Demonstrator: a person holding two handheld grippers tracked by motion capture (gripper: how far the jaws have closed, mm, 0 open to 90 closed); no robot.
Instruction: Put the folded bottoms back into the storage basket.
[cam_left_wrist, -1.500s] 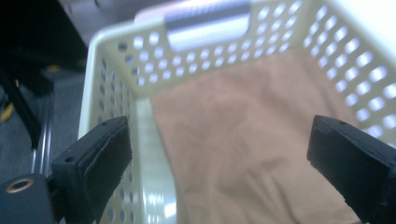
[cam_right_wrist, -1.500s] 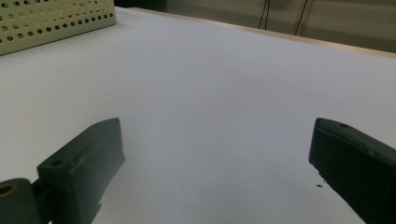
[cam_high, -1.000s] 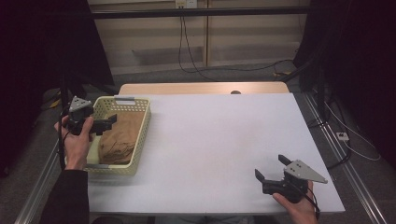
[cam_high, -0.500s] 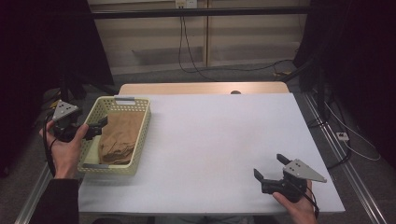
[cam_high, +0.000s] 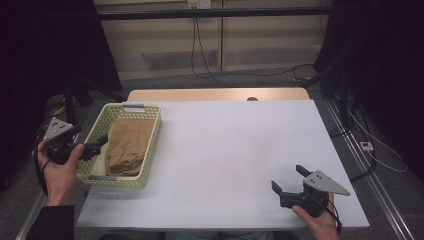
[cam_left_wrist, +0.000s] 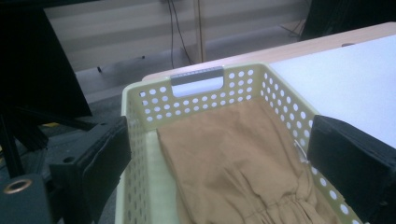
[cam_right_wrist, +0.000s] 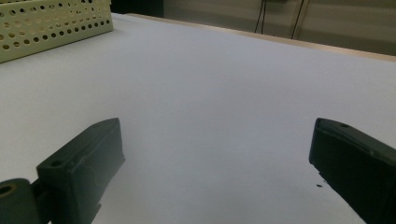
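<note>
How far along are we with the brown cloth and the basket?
Done, it seems: the folded brown cloth lies inside the yellow basket. In hand: nothing; the left hand-held gripper is open at the basket's left rim, the right hand-held gripper open over the white table. No further step is apparent.

Left gripper (cam_high: 97, 146) and right gripper (cam_high: 290, 180) are each held in a hand, jaws spread wide.

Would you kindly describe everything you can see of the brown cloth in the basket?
The brown cloth looks like a soft tan woven garment, loosely folded, with a gathered, elastic-looking band towards its near end. It lies flat inside the pale yellow perforated basket, covering most of its floor and resting against the right wall. The left gripper hovers open at the basket's left rim; no fingers touch the cloth.
</note>
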